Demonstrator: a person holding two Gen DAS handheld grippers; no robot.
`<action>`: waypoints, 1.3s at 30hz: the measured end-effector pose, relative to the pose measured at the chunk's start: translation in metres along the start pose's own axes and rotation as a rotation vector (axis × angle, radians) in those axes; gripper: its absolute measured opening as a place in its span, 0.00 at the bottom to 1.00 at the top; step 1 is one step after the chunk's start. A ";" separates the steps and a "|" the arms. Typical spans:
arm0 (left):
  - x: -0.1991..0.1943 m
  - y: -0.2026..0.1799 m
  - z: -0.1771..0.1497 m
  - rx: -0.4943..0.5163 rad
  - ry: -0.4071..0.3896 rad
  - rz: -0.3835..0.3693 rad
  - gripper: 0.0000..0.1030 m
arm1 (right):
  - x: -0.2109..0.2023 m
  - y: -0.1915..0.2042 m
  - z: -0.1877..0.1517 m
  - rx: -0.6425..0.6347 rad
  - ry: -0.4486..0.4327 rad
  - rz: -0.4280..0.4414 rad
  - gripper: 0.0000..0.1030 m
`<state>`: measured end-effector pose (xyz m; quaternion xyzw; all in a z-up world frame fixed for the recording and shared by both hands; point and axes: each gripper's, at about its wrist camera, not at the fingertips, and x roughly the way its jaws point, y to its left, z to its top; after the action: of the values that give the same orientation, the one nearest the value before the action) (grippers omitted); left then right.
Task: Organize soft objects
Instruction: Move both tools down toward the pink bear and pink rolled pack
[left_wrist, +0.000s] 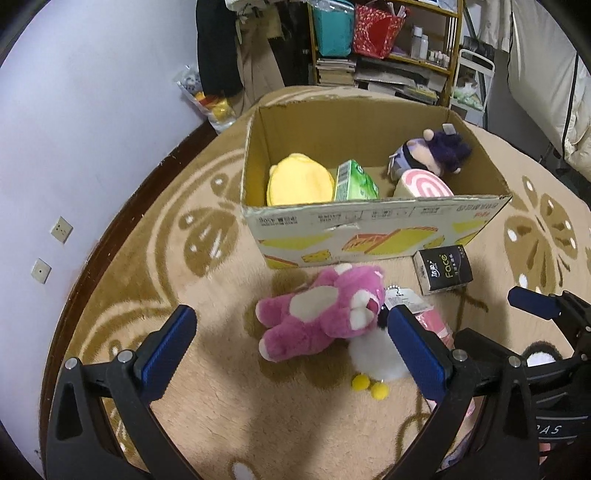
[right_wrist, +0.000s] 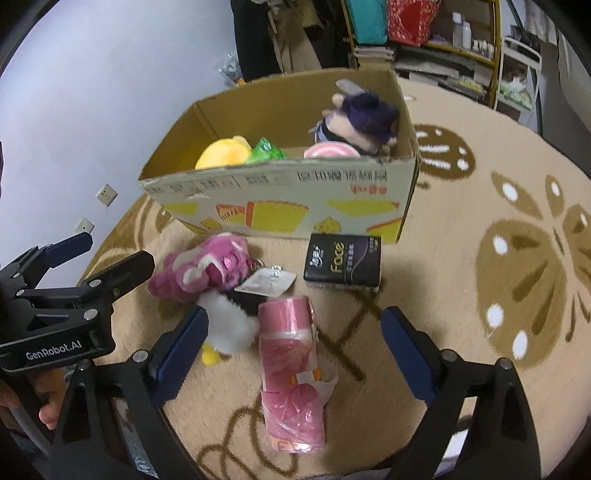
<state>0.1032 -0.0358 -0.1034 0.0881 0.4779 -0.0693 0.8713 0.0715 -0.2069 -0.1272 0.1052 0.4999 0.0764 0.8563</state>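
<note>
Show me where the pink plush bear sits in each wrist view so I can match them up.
Left wrist: the pink plush bear lies at lower centre on the rug, between the open fingers of the left gripper.
Right wrist: the bear lies left of centre, beyond the left finger of the open right gripper.
Shared landmark: the cardboard box just behind it in both.

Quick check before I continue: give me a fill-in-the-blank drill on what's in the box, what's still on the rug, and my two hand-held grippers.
1. The yellow plush lies inside the ____ box.
2. The pink bear lies on the ____, outside the box.
3. Both the left hand-held gripper and the right hand-held gripper are ____, holding nothing.
4. The pack printed "Face" is ____ in colour.

Missing words: cardboard; rug; open; black
</note>
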 end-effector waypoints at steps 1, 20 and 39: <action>0.001 0.000 0.000 -0.002 0.005 -0.003 0.99 | 0.001 -0.001 0.000 0.006 0.008 0.003 0.95; 0.029 -0.004 0.000 -0.015 0.084 -0.062 0.96 | 0.023 -0.003 -0.005 0.017 0.114 0.014 0.87; 0.076 -0.001 0.010 -0.008 0.180 -0.083 0.96 | 0.073 -0.003 -0.009 0.032 0.250 0.001 0.70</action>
<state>0.1514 -0.0417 -0.1622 0.0705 0.5578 -0.0952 0.8215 0.0997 -0.1911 -0.1939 0.1089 0.6038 0.0812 0.7855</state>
